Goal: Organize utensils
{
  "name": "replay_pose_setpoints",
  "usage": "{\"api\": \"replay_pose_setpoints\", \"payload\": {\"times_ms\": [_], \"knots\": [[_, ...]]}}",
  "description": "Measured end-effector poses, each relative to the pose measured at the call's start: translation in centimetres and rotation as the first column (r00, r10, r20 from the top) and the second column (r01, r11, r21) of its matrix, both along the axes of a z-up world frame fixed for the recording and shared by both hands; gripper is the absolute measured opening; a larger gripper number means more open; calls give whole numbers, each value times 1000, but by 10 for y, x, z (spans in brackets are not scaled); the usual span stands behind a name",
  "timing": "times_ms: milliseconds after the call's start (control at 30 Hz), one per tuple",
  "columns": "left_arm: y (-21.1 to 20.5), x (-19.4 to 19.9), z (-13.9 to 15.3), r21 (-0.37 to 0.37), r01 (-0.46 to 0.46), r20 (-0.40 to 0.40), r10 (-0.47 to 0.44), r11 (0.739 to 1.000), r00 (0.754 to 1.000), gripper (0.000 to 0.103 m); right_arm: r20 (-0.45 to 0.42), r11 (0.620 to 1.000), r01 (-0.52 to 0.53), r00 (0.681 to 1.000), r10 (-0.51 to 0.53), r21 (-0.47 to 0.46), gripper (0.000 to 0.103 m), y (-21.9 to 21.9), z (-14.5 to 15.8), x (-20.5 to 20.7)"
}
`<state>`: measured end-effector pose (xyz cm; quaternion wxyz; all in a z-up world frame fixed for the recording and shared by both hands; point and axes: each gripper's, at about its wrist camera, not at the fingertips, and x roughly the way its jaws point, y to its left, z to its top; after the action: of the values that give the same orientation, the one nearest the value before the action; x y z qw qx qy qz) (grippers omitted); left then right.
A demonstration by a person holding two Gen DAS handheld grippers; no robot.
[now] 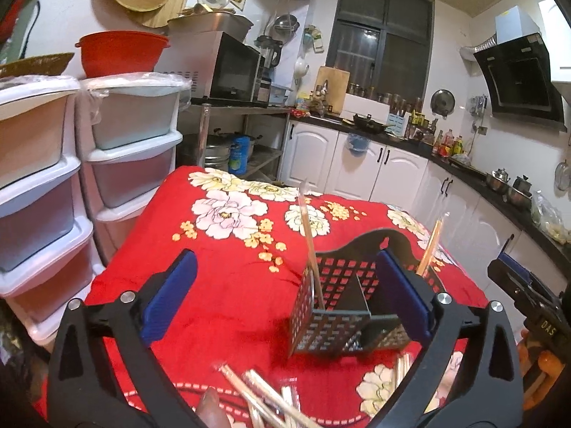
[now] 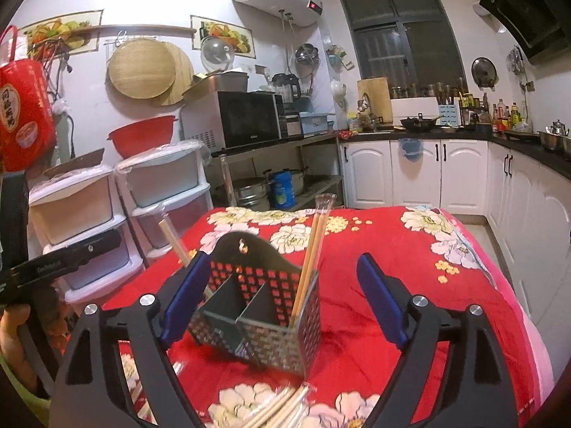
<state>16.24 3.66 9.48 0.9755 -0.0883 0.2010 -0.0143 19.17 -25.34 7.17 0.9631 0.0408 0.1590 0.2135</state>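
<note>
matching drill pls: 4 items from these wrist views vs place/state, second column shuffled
1. utensil caddy
2. wrapped chopsticks
3. loose chopstick pile
4. left gripper

A. lying flat on the cloth at the near edge
B. jaws open, nothing held
C. standing in a caddy compartment
D. black, perforated, upright on the red floral cloth

Pairs: 1-D, 2-C, 3-A, 4-B

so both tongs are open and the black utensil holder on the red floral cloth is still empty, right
Not quite. The black utensil holder is not empty: wrapped chopsticks stand in it, as the right wrist view shows. Both the left tongs and right tongs are open, and it sits on the red floral cloth.
</note>
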Motion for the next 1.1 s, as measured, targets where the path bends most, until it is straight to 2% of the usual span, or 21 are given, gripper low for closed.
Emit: {"api": "replay_pose_setpoints", "payload": {"times_ms": [233,533,700,1000,1100], "knots": [[4,-18,-14,-15,-5,-35,4,1000,999,91,-31,1000,-18,999,17,-22,82,1,-7,-20],[19,-34,-43,-29,-19,-121,15,999,992,91,-107,996,-47,994,39,-75,82,5,-27,-37],[28,-39,-65,-48,-26,-195,16,999,981,91,-161,994,-64,986,49,-90,81,8,-42,-41],[37,-47,-90,-85,-20,-272,-4,996,962,91,-219,988,-104,973,76,-117,81,20,-58,-48],[38,-45,-100,-110,-11,-312,-24,994,950,87,-259,984,-119,962,82,-131,79,27,-68,-48]]}}
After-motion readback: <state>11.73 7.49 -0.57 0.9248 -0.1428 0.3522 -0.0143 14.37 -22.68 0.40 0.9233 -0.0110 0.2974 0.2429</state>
